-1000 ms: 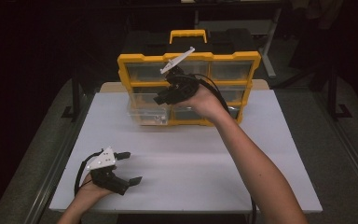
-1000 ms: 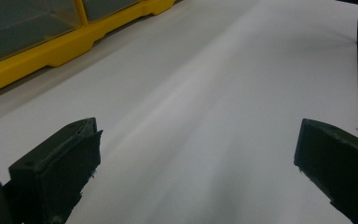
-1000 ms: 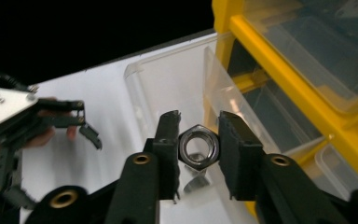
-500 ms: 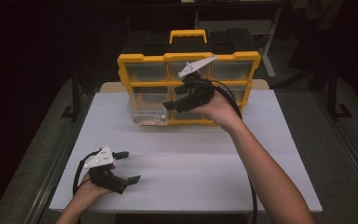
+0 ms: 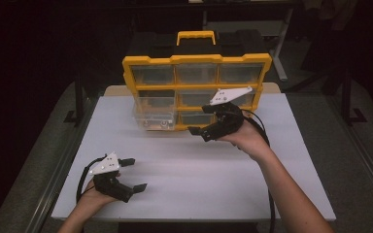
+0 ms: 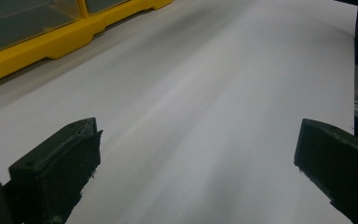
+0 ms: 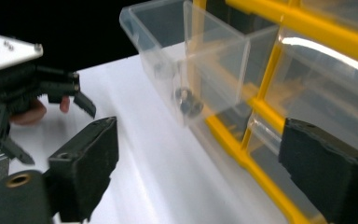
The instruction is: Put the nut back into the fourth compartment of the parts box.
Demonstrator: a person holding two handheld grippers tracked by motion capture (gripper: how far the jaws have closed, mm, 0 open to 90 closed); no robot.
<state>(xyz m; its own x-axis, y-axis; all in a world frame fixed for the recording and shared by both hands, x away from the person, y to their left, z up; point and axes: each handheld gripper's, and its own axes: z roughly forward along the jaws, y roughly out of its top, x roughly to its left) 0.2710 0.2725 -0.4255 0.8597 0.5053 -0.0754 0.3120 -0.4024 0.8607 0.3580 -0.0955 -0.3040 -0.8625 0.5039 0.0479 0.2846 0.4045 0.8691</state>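
A: The white table (image 5: 281, 160) stands in a dark room. What is seen up close?

B: In the right gripper view, small dark things (image 7: 189, 102) lie in the clear plastic drawer (image 7: 186, 60), pulled out of the yellow organizer box (image 5: 196, 92).

A: And the claws?

B: The right gripper (image 5: 205, 124), jaws just opened and empty, is near the drawer, not touching. The left gripper (image 5: 132, 174) rests released, well apart.

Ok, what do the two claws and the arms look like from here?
Both the left claw and the right claw are black, with blocky two-piece jaws, a pale grey three-cornered plate on top and a black cable trailing back. The forearms are bare, no sleeves in view.
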